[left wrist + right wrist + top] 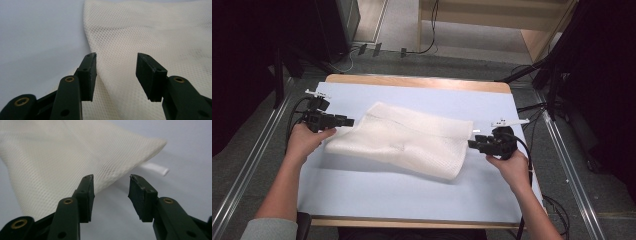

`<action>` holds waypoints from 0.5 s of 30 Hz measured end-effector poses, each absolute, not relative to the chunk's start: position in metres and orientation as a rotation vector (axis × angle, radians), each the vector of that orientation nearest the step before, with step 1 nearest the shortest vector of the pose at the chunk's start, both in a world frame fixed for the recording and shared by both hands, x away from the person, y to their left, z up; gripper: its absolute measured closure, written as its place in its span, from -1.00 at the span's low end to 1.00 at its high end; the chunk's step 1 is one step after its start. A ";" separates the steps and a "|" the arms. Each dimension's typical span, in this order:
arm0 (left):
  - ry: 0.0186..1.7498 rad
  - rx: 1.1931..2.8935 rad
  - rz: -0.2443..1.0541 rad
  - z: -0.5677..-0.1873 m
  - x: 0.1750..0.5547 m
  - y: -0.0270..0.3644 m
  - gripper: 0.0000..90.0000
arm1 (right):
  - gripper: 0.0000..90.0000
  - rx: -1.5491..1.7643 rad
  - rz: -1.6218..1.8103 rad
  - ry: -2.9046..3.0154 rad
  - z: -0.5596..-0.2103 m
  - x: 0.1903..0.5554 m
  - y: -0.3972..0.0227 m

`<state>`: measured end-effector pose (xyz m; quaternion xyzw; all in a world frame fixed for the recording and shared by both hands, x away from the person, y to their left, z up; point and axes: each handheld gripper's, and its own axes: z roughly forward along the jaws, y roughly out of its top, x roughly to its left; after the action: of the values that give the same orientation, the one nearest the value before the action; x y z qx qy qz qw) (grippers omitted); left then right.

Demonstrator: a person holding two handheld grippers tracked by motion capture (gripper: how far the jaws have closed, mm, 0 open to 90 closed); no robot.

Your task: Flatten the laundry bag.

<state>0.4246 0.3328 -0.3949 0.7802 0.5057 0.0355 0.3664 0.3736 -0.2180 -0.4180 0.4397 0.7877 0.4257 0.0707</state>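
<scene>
With both the left gripper (348, 121) and right gripper (471, 144) standing open and empty, the white mesh cloth (404, 139) on the pale blue desk (377, 192) wanted even grips at opposite edges.

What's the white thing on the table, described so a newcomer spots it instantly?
Start at the pale blue rectangular table top with a wooden edge. Near its middle lies a cream-white mesh fabric bag, flattened and slightly rumpled, stretching diagonally between the two black hand-held grippers. Its fine honeycomb netting and a small white tab at one corner set it apart.
</scene>
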 end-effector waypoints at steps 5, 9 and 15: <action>1.315 2.021 0.106 -0.409 0.443 0.328 0.13 | 0.18 1.355 1.292 2.311 -0.417 0.402 -0.220; 1.335 2.024 0.114 -0.421 0.453 0.325 0.11 | 0.08 1.398 1.283 2.292 -0.424 0.423 -0.216; 1.363 2.048 0.088 -0.439 0.468 0.316 0.09 | 0.26 1.450 1.250 2.337 -0.444 0.434 -0.210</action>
<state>0.4681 0.3158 -0.4388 0.7844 0.5220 0.0336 0.3333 0.4344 -0.2100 -0.4443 0.4791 0.7721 0.4131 0.0604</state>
